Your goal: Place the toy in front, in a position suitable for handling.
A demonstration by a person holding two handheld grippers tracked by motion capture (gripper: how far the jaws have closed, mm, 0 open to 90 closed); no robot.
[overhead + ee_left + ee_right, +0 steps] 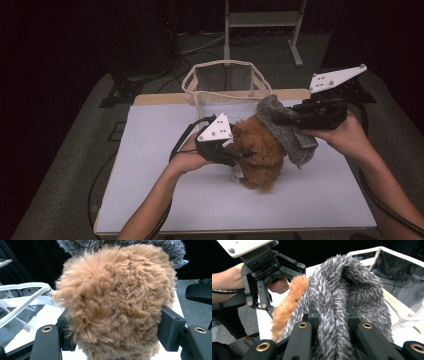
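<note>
We note the white bench point(165, 200), a mesh basket point(227, 80) at its far edge. Mid-bench: brown plush point(260, 150), left tool point(239, 156) clasping its flank; right tool point(276, 119) pinching the grey furry cloth point(292, 135) draped over it.

The plush toy point(260, 152) is shaggy orange-brown all over. Draped at its 1 o'clock, the fuzzy cloth point(290, 130) is mottled grey, dark fibres flecked with white. Both claws are matt black with brass-coloured rivets and white three-cornered plates. The desk point(165, 200) top is plain white. The mesh basket point(225, 85) is translucent with white trim.
</note>
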